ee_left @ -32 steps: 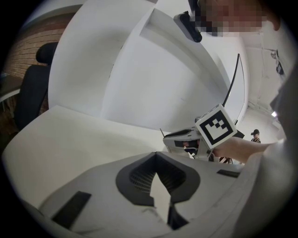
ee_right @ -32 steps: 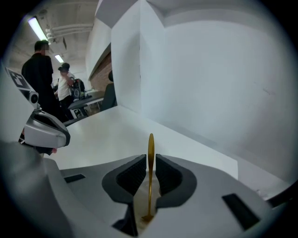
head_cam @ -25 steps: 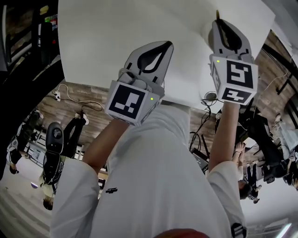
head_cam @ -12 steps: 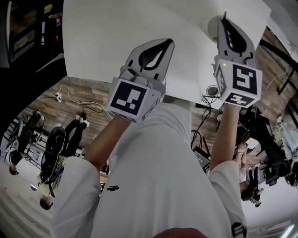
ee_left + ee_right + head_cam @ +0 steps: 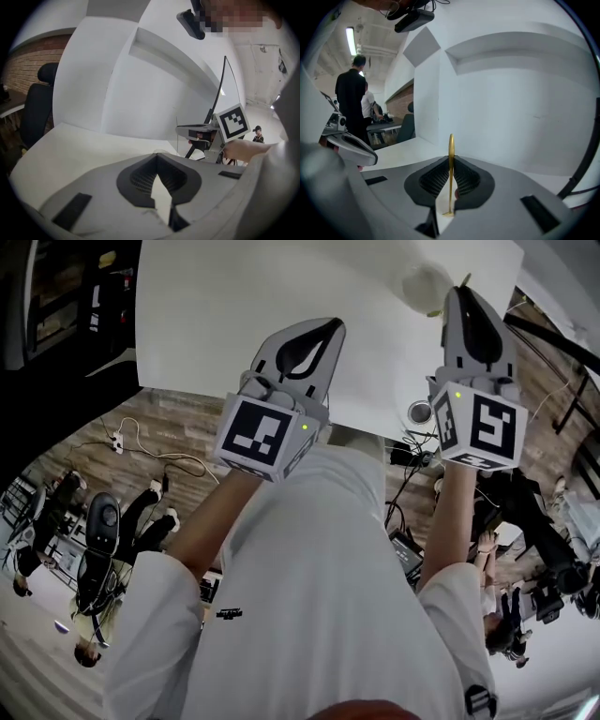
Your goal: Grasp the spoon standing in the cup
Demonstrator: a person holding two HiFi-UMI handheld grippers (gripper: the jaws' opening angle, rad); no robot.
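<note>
Fingers (image 5: 471, 180) of the right gripper (image 5: 451, 160) are pinched on the gold spoon (image 5: 451, 145), which stands upright between them and rises past their tips. The cup (image 5: 427, 282) sits on the desk (image 5: 281, 296) just left of those tips. No cup shows beneath the fingers, so the spoon looks to be out of it. The left gripper (image 5: 157, 157) hangs well to the left, fingers closed on nothing. The grasp seems made; nothing plainly remains.

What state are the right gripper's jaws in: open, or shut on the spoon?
Shut on the spoon: the right gripper view shows the right gripper with jaws meeting on the thin gold handle, upright between them.
</note>
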